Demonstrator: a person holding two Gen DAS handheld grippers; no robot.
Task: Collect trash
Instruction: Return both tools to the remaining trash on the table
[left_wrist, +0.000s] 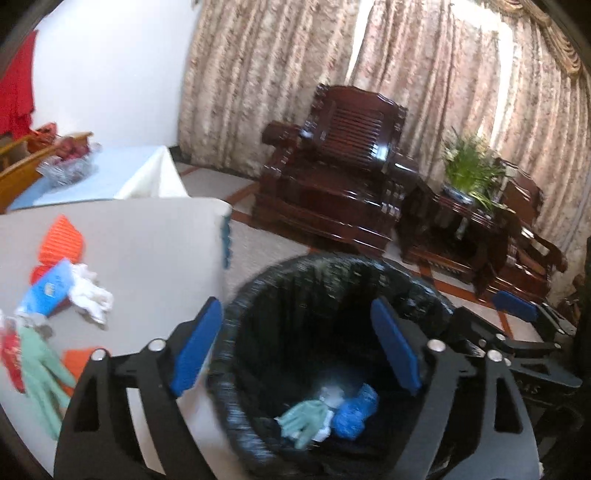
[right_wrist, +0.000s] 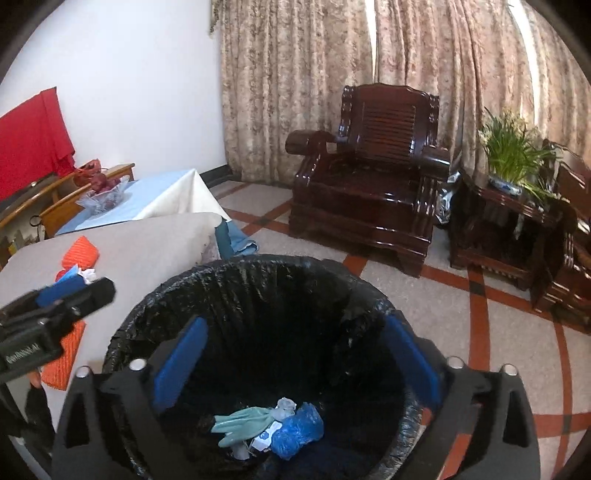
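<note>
Gaping wide, empty, both grippers — left gripper (left_wrist: 295, 345) & right gripper (right_wrist: 295, 363) — over crinkly black-lined bin (right_wrist: 258, 280).

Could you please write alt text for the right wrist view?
The open right gripper hovers over a black-lined trash bin holding a green glove and a blue wad. The table with orange items lies left.
</note>
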